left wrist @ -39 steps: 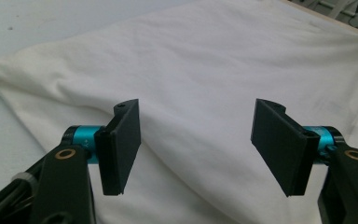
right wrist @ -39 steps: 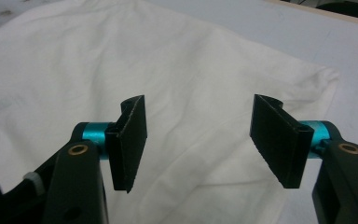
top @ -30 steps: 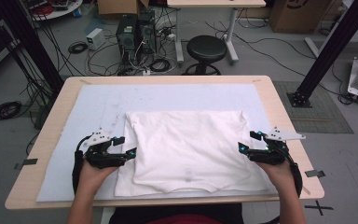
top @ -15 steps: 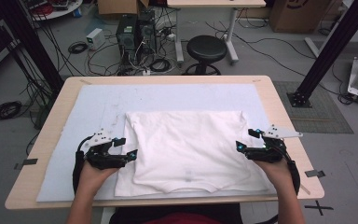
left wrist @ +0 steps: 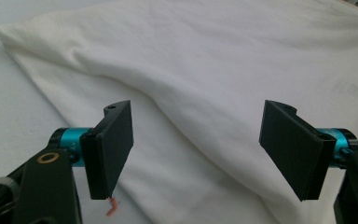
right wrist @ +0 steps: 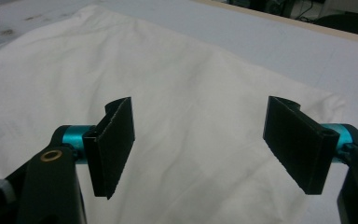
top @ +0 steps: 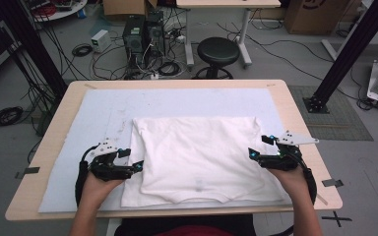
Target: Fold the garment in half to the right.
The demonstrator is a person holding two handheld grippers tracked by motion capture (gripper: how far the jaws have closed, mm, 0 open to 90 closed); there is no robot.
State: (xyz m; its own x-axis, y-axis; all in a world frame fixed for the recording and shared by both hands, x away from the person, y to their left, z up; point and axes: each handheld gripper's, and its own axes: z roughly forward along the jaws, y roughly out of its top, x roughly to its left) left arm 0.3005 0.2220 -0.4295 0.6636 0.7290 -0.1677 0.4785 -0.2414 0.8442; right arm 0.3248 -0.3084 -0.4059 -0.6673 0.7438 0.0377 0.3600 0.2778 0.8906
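White T-shirt (top: pixel 199 157) lies folded into a rough rectangle, flat on the pale blue-grey mat (top: pixel 177 101), toward the near half of the bench (top: pixel 298 128). Cloth is plain and softly creased; a small faint grey mark sits near its near edge. Neckline curve shows at the near hem. Far left corner forms a soft fold with a raised ridge running across, seen in the left gripper view.

Left gripper (top: pixel 139 164) at the shirt's left edge, jaws spread wide, nothing between them but cloth below; no hold. Right gripper (top: pixel 252 153) at the right edge, jaws equally wide, holding nothing.

No containers on the bench.
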